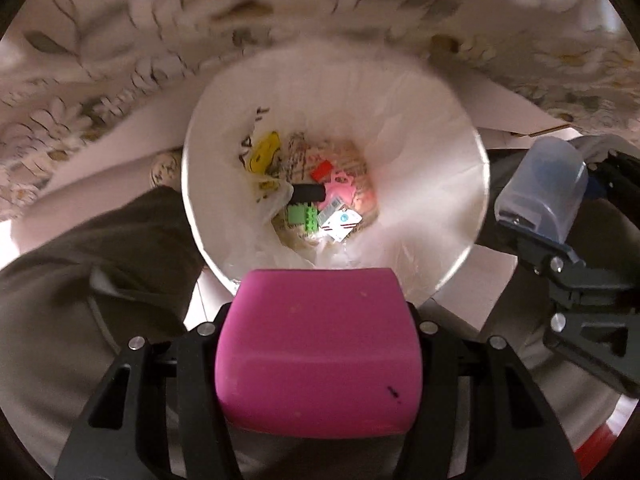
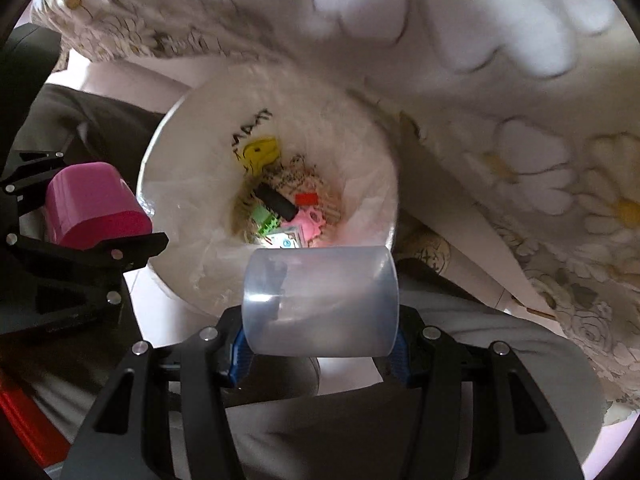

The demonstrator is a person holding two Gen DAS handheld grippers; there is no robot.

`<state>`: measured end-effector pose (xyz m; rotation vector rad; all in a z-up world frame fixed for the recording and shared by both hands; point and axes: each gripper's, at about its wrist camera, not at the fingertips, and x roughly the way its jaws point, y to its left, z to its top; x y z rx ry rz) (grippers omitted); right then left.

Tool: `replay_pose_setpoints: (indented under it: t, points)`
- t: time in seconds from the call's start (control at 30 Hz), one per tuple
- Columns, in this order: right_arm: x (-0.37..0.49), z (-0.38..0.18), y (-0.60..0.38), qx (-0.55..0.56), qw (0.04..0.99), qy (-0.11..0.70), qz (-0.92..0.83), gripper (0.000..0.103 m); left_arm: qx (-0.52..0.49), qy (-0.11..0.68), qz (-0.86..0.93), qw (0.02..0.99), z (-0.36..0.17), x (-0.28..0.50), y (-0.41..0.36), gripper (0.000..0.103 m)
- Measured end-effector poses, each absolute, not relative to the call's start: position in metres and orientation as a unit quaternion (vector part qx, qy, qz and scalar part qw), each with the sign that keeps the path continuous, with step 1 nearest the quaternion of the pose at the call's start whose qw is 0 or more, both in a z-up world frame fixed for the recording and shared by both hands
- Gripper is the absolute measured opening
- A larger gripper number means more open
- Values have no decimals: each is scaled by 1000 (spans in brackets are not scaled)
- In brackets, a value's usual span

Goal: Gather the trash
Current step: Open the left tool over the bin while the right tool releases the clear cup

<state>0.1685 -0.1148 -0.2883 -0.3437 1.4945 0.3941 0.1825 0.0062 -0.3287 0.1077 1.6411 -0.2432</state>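
Note:
A white bin (image 1: 448, 184) lined with a clear bag stands on the floor below both grippers; it also shows in the right wrist view (image 2: 180, 280). Several small pieces of trash (image 1: 320, 200) lie at its bottom. My left gripper (image 1: 318, 344) is shut on a magenta cup (image 1: 320, 352) and holds it just above the bin's near rim. My right gripper (image 2: 320, 320) is shut on a translucent plastic cup (image 2: 320, 300) and holds it sideways over the near rim. The left gripper with the magenta cup (image 2: 96, 204) shows in the right wrist view. The right gripper's translucent cup (image 1: 544, 188) shows in the left wrist view.
A flower-print cloth (image 1: 120, 60) hangs behind the bin and over its right side (image 2: 520, 140). A dark garment (image 1: 120, 260) lies left of the bin. White paper sheets (image 1: 492, 280) lie on the floor at the right.

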Motion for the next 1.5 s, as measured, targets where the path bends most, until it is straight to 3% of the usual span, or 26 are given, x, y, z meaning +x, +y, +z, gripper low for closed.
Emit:
replay_pose_setpoints:
  t: [0.93,1.0,1.07,1.17,1.5]
  points:
    - [209,-375,-87,-182,645,724,164,56,27,788,-100,607,-398,198,-10,55]
    - [211,-378,-86,-180,644,726,164,57,26,790,-96,605,-399,199,-10,60]
    - [212,-378,-86,-179,644,726,162,65,26,790,-94,606,-399,199,-10,64]
    - [213,-378,-87,-177,646,725,162,67,28,787,-99,608,-398,198,-12,69]
    - [214,-378,-86,-175,646,725,162,67,30,785,-98,611,-393,197,-14,69]
